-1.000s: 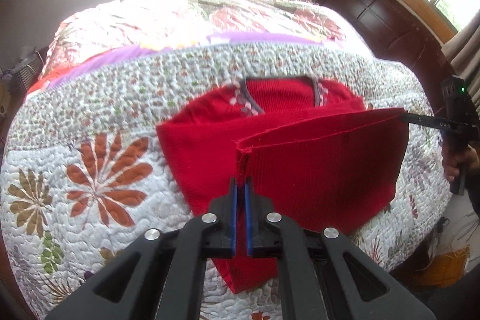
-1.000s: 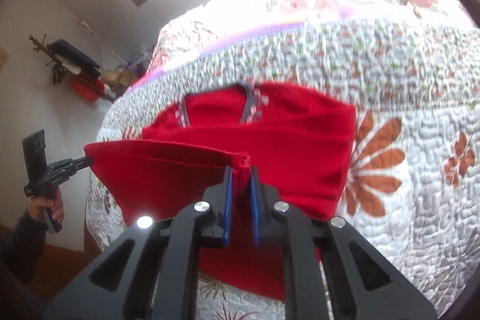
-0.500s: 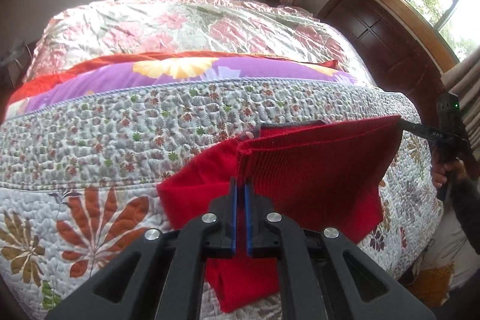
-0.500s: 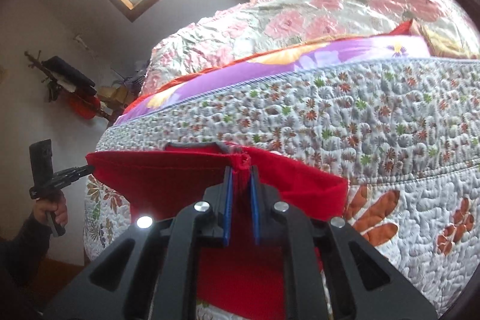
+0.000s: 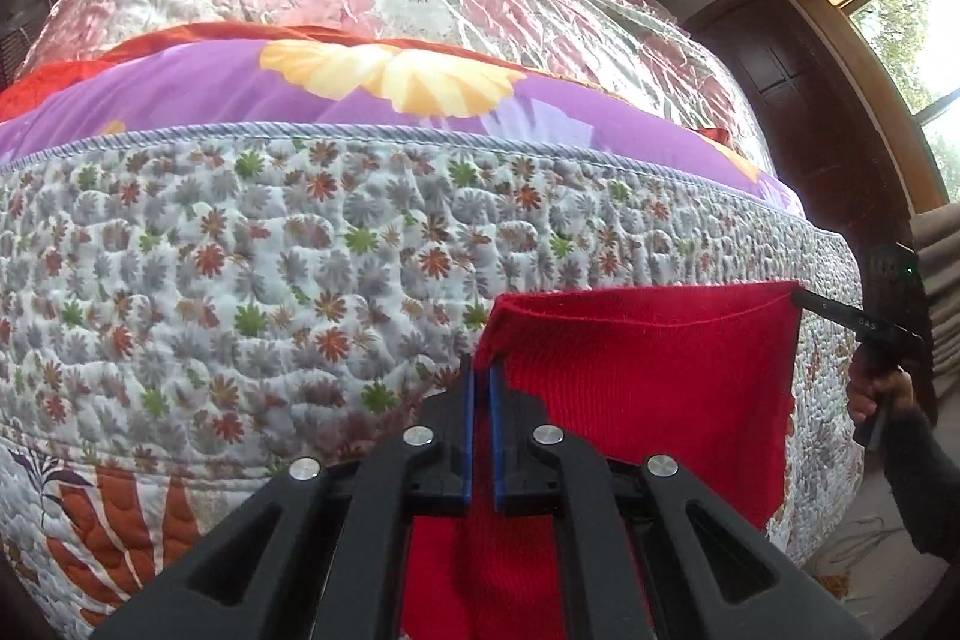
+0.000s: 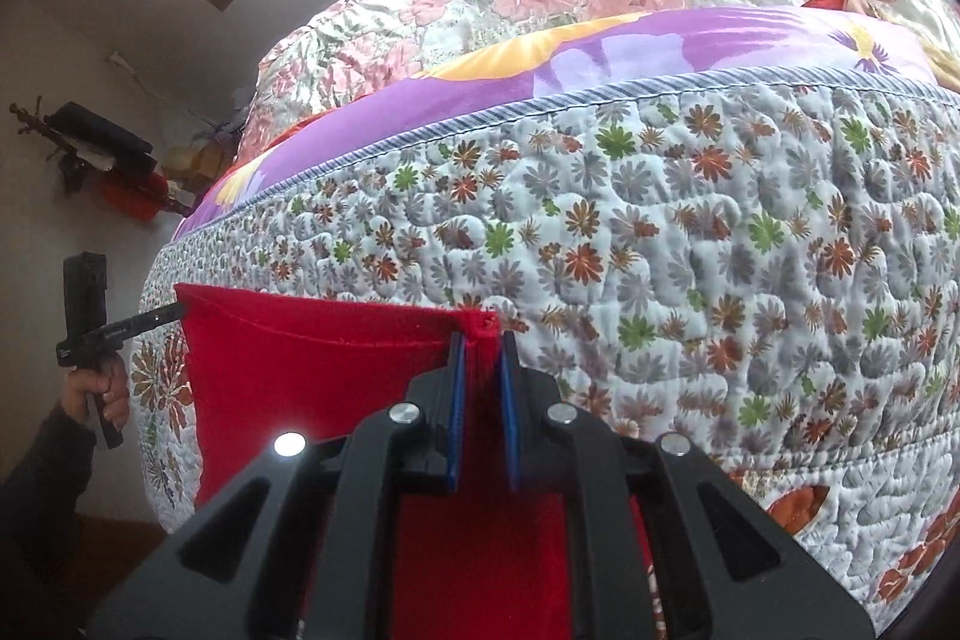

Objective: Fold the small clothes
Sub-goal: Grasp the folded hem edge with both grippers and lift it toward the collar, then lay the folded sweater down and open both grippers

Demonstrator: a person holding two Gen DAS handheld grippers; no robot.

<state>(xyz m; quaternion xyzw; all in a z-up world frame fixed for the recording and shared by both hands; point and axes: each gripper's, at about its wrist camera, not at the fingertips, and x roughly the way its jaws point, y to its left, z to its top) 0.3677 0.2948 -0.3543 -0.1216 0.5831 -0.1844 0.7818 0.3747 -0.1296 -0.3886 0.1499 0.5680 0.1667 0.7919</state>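
The red knitted sweater (image 5: 648,388) is up off the bed, stretched out flat between the two grippers like a little banner, its hem edge taut along the top and the rest hanging down in front of the near edge of the flowered quilt (image 5: 270,268). The left gripper (image 5: 483,370) is clamped tight on one top corner, its blue pads pressed into the knit; the right gripper (image 6: 480,340) pinches the other corner the same way, and each shows in the other's view at the far end of the cloth.

To my eye this is the carrying part of a fold: the doubled cloth held up, not yet laid. The next move wants both hands lowered together, level, onto the quilt, keeping the top edge straight before either pair of tongs lets go.
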